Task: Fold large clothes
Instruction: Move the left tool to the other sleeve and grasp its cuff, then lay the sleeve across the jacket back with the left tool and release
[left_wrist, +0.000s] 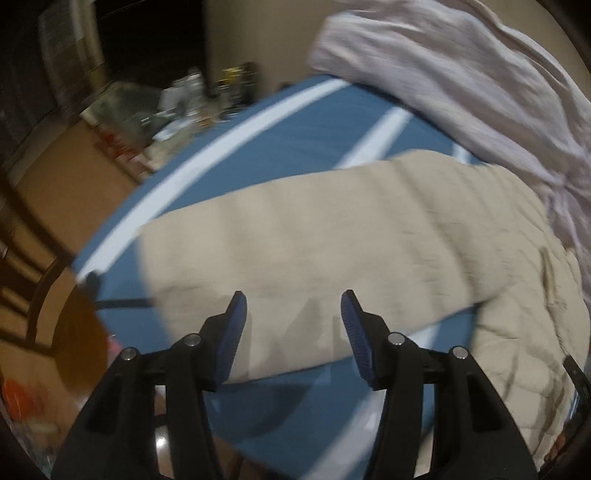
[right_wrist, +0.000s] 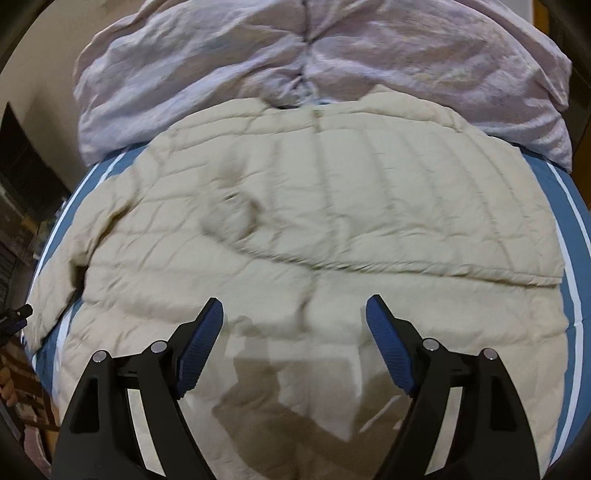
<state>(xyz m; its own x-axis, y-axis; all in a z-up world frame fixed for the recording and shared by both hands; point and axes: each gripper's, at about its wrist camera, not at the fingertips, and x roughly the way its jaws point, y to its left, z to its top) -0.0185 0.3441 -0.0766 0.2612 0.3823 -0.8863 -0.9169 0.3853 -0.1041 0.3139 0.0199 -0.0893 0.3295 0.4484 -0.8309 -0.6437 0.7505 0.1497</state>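
Your left claw (left_wrist: 291, 306) is released; the jacket (right_wrist: 332, 221) sleeve (left_wrist: 295, 236) lies crosswise at twelve o'clock, nearest to it.

- Looks like a bedroom in a home.
- Bed with a blue, white-striped sheet (left_wrist: 295, 147) filling most of both views.
- Rumpled pale lilac duvet (right_wrist: 258, 66) heaped at the far end.
- Cluttered bottles and jars (left_wrist: 207, 99), blurred, beside the bed.
- Wooden furniture (left_wrist: 44, 192) at the left edge.
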